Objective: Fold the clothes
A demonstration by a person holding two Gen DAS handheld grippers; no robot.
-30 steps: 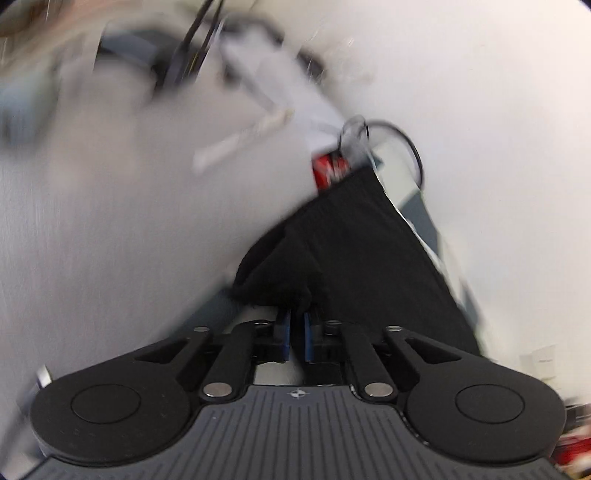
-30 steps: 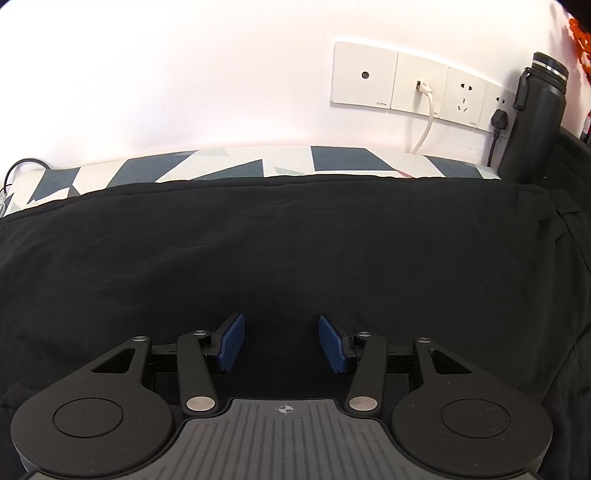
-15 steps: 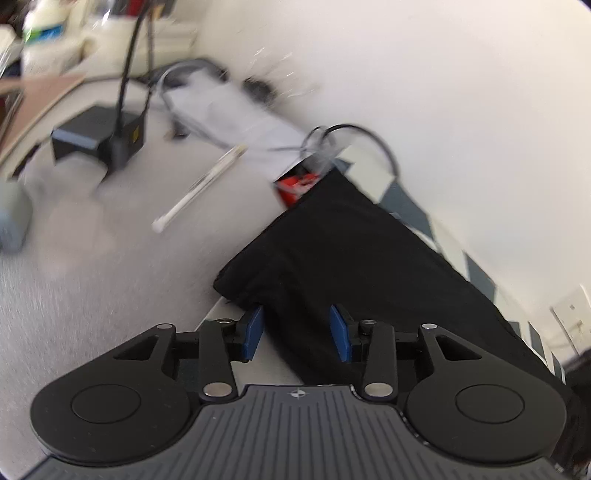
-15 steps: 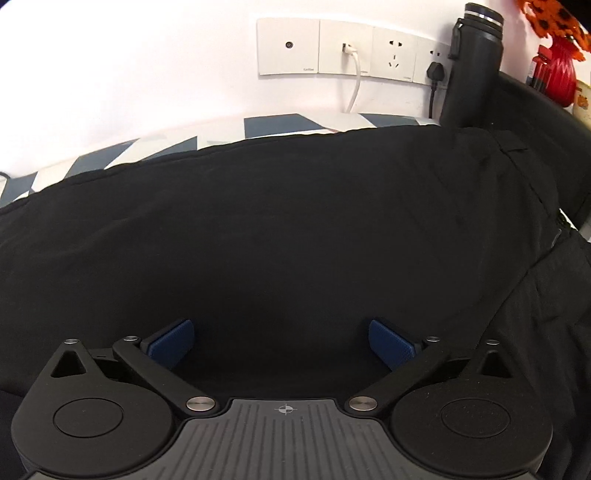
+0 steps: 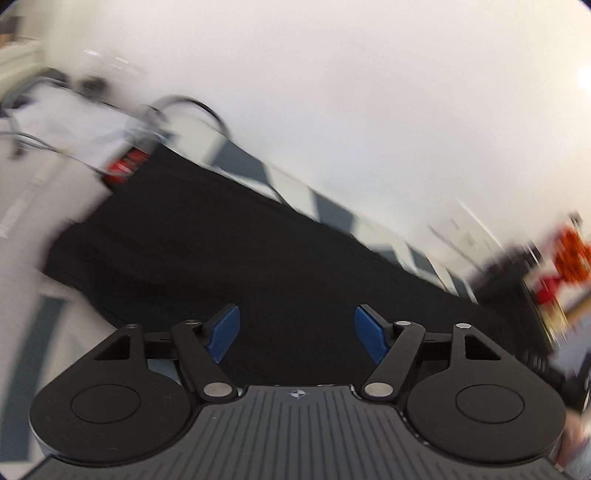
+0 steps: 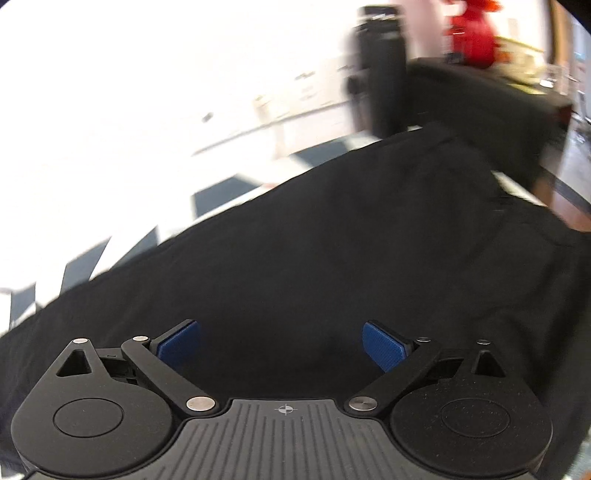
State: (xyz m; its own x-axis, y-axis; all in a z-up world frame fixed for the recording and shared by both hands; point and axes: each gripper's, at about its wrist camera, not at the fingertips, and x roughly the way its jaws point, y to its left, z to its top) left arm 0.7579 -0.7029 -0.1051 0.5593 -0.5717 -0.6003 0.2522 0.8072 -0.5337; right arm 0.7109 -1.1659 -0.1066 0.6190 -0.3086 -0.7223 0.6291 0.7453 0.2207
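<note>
Lying flat, black garment (image 5: 229,254) runs lengthwise along the wall

The right hand-held gripper (image 6: 281,341) sits at six o'clock, its blue pads (image 6: 382,346) wide apart and easing closed with nothing pinched between them. Beneath and beyond lies the black garment (image 6: 314,236), spread over a table (image 6: 218,190) patterned white and dark blue. At one o'clock a black bottle (image 6: 380,70) stands by the wall, blurred. A red object (image 6: 471,31) shows at the top edge.
</note>
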